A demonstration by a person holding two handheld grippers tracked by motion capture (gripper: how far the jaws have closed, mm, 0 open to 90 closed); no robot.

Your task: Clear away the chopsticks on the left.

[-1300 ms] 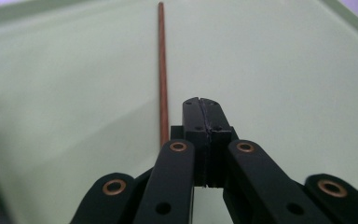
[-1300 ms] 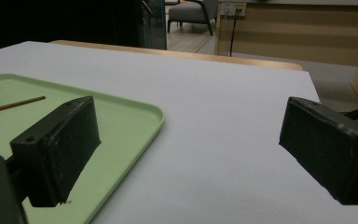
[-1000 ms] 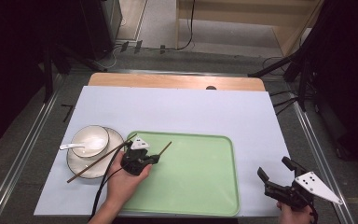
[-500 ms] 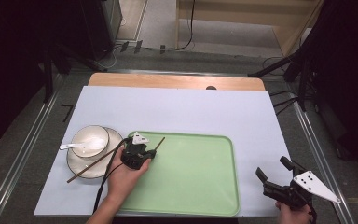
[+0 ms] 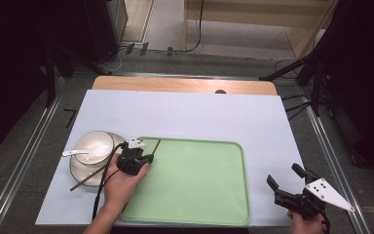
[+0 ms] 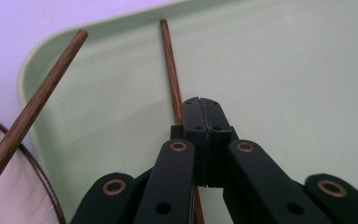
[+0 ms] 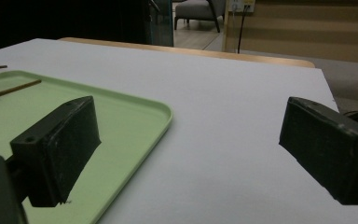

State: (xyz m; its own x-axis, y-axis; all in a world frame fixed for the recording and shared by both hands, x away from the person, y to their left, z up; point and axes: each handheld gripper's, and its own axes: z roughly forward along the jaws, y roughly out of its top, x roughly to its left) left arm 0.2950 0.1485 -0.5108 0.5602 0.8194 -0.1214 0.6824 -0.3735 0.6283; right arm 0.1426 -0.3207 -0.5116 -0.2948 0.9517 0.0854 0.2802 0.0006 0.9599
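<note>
Nearest, at the worktop's (image 5: 185, 114) front right corner, the right gripper (image 5: 288, 181) hovers with fingers (image 7: 58, 140) spread wide and nothing between them, just right of the green tray (image 5: 199, 180). Further left, the left gripper (image 5: 143, 157) has its fingers (image 6: 196, 123) pressed together, pinching one chopstick (image 6: 170, 70) over the tray's far left corner. Beside it, a second chopstick (image 5: 85, 179) lies across the plate (image 5: 80, 170) holding a bowl (image 5: 94, 146) and spoon (image 5: 73, 153).

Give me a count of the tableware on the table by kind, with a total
Chopsticks: 2
Bowl: 1
Plate: 1
Spoon: 1
Green tray: 1
Total: 6
</note>
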